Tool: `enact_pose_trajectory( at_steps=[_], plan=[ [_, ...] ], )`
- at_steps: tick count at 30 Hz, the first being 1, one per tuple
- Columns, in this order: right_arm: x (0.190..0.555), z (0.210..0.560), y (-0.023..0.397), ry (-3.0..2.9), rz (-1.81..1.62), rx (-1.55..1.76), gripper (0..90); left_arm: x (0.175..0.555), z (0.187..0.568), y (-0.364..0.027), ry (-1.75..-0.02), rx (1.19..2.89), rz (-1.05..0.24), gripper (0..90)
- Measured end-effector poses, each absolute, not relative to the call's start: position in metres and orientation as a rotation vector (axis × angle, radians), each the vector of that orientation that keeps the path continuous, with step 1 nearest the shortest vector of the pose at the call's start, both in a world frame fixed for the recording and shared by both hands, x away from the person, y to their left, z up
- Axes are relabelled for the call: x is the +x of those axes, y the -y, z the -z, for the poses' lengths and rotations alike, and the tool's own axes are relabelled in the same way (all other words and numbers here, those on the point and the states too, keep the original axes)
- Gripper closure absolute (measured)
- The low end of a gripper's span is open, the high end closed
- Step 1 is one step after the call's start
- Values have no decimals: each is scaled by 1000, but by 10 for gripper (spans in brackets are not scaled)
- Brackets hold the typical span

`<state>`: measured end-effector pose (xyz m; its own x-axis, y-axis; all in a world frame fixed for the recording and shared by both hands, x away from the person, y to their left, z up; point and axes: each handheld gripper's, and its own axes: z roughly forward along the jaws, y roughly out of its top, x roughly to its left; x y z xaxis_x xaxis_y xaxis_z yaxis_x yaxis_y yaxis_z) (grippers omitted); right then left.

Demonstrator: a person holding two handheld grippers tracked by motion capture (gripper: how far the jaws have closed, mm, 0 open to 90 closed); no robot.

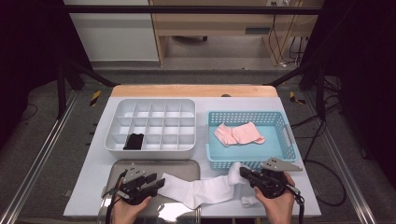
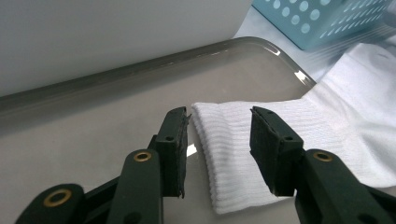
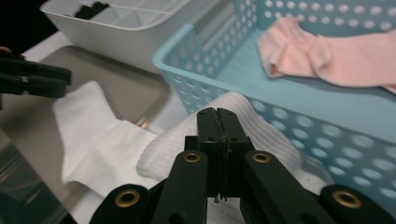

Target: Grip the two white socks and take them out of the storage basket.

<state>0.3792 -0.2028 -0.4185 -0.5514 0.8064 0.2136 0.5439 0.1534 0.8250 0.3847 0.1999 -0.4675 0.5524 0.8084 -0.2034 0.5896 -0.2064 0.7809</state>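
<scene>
A white sock lies stretched from the metal tray toward the blue basket. My left gripper rests over the tray, jaws open on either side of the ribbed cuff, and the pads do not press it. In its own view the left gripper straddles the cuff's edge. My right gripper is shut on the sock's other end, which is raised a little in front of the basket. The right gripper has its jaws pressed together, with sock fabric bunched around them.
Pink socks lie inside the blue basket. A white divided organizer stands behind the tray, with a black item in a front compartment. The table's front edge runs close below both hands.
</scene>
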Motion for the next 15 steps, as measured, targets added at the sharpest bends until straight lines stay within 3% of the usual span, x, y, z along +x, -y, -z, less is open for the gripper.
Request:
enact_pose_trajectory(
  at_steps=[7, 15],
  plan=[
    [378, 415, 181, -2213, -1443, 1240, 900, 384, 468, -199, -1127, 1910, -308, 558],
    [387, 444, 145, -2352, -1361, 1228, 899, 383, 467, -199, -1126, 1908, -308, 560]
  ],
)
